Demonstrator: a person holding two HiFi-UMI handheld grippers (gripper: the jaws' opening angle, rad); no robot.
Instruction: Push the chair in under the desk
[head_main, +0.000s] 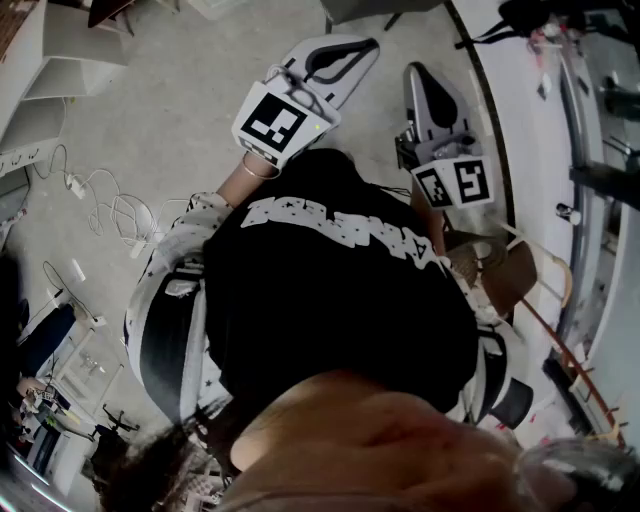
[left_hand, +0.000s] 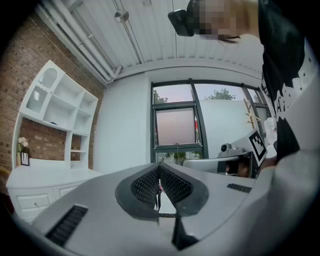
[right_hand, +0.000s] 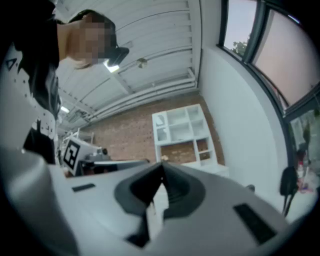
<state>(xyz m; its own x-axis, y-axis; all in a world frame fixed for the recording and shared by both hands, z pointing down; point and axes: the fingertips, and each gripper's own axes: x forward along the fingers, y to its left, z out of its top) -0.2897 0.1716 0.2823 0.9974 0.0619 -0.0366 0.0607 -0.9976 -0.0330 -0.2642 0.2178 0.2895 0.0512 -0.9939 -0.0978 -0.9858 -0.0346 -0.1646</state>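
Observation:
Both grippers are held up in front of the person's black shirt (head_main: 330, 300), pointing away from the body. My left gripper (head_main: 370, 45) is shut with nothing between its jaws; its own view shows the ribbed pads (left_hand: 172, 185) pressed together and aimed at a window (left_hand: 175, 125). My right gripper (head_main: 413, 70) is also shut and empty, and aims at a white shelf unit (right_hand: 182, 132). A white desk top (head_main: 525, 130) with a dark edge curves along the right. No chair is plainly in view; a brown wooden-looking thing (head_main: 505, 270) sits low beside the right arm.
Loose white cables (head_main: 100, 205) lie on the grey floor at the left. White shelving (head_main: 60, 70) stands at the far left, and a shelf unit (left_hand: 55, 115) stands against a brick wall. Dark gear (head_main: 600, 100) clutters the right edge.

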